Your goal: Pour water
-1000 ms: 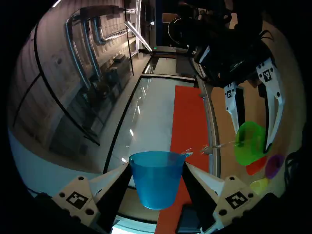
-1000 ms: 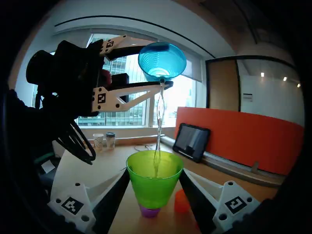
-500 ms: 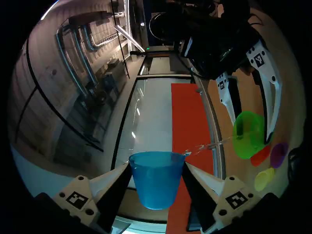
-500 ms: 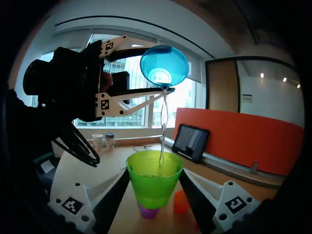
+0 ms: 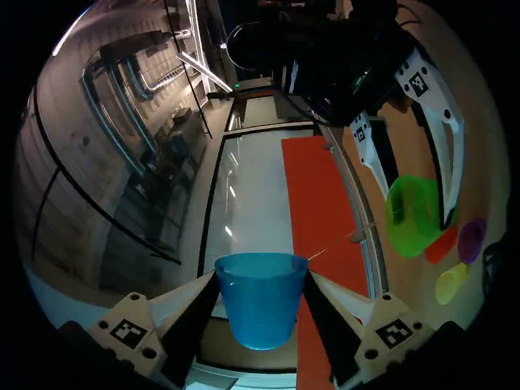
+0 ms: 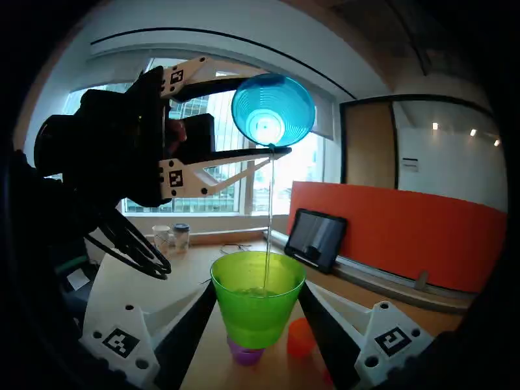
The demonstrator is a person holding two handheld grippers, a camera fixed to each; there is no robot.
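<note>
My left gripper [image 5: 261, 305] is shut on a blue cup [image 5: 261, 298], tipped on its side high above the desk. In the right gripper view the blue cup [image 6: 273, 110] faces me mouth-first, held by the left gripper [image 6: 214, 117], and a thin stream of water [image 6: 268, 221] falls from its rim. My right gripper [image 6: 258, 312] is shut on a green cup [image 6: 258, 302], upright under the stream, with water inside. In the left gripper view the green cup [image 5: 413, 214] sits between the right gripper's white fingers [image 5: 448, 143].
Small purple [image 6: 245, 354] and orange [image 6: 301, 337] cups stand on the wooden desk [image 6: 195, 279] under the green cup; a yellow cup [image 5: 450, 284] lies nearby. A tablet [image 6: 316, 239] leans by an orange partition [image 6: 403, 234]. Two small cups [image 6: 170, 235] sit by the window.
The blue cup has tipped further, its mouth now facing the right gripper view more fully. The water stream has thinned to a fine thread. The green cup stays put.
</note>
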